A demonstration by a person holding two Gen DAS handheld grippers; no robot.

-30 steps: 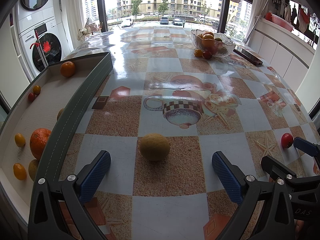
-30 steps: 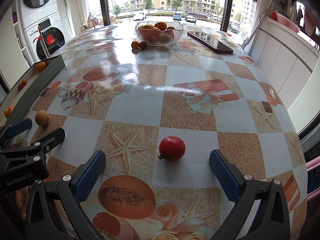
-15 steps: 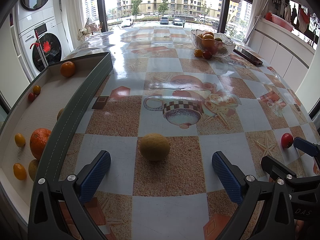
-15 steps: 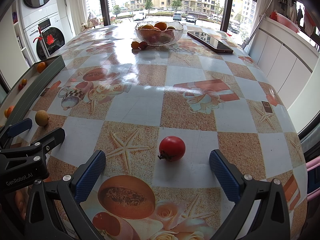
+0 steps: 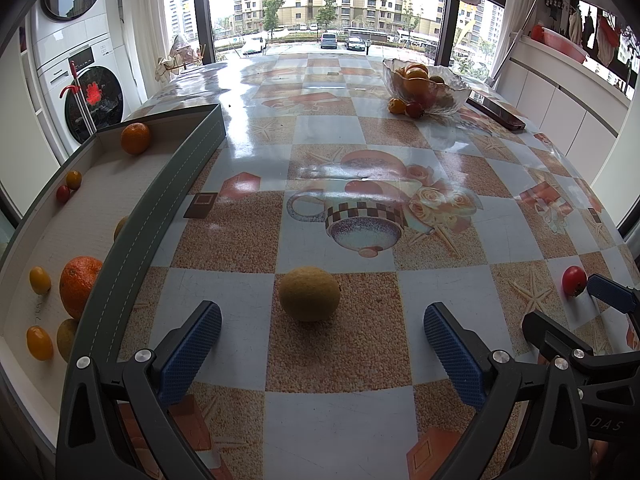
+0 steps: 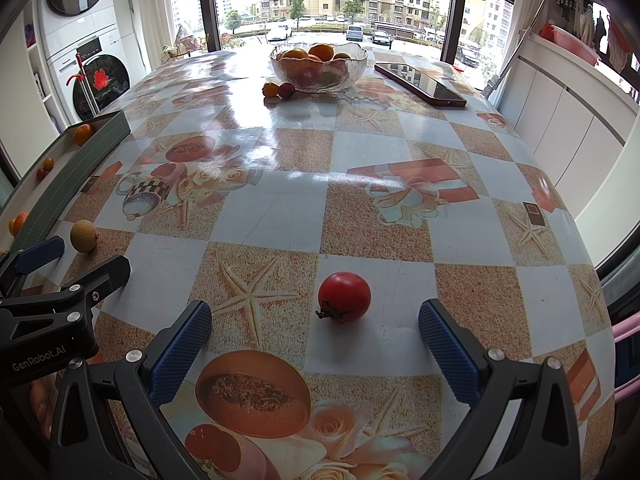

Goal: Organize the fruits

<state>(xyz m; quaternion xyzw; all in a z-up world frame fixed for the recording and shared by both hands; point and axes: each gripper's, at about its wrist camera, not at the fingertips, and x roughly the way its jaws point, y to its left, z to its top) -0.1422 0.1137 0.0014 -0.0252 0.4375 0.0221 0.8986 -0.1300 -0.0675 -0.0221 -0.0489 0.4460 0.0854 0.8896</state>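
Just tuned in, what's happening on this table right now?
Fruit sorting, nothing grabbed yet. The left tongs are open with a tan round fruit just ahead of them on the table. The right tongs are open around a red tomato, not touching it. Some fruit already lies in the tray; more sits in the glass bowl.
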